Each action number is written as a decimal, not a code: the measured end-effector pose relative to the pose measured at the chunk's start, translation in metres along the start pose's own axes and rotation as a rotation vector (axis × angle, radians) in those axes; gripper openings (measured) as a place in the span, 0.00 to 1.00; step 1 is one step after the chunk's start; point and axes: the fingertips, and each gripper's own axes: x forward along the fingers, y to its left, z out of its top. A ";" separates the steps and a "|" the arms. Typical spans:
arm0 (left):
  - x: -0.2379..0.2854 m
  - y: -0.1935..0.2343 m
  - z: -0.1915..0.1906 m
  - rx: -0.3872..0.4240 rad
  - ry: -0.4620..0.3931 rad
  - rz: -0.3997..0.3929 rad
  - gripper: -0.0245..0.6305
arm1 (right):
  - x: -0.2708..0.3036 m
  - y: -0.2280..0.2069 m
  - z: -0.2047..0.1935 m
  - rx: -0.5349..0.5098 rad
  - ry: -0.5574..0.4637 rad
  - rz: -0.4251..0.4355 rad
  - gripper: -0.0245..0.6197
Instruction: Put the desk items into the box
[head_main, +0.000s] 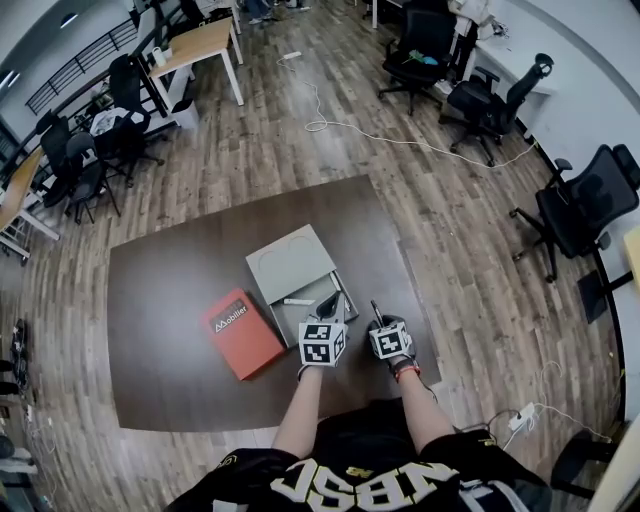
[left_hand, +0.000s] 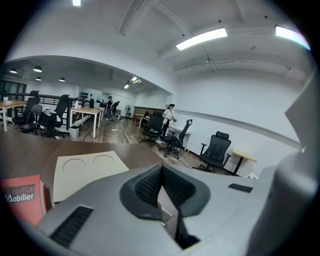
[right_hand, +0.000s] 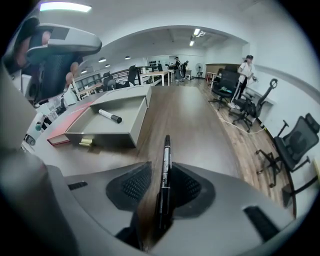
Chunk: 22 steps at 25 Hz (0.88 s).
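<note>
Currently right gripper (right_hand: 161, 169) jaws are held open astride the marker (right_hand: 165, 160) on the worktop (right_hand: 200, 120) near the box (right_hand: 131, 129), for pickup; left gripper (left_hand: 161, 174) jaws are clamped on the box wall, presumably steadying it.

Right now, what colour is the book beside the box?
The flat book is orange-red; clearest in head view.
</note>
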 end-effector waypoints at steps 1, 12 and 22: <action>0.000 0.000 0.000 0.002 0.000 0.000 0.06 | 0.000 0.000 0.000 0.005 -0.005 -0.003 0.23; -0.006 -0.001 -0.003 0.018 0.003 -0.012 0.06 | 0.000 -0.005 0.002 0.068 -0.010 -0.011 0.11; -0.015 0.008 0.002 0.010 -0.014 0.007 0.06 | -0.016 -0.008 0.011 0.174 -0.041 0.010 0.11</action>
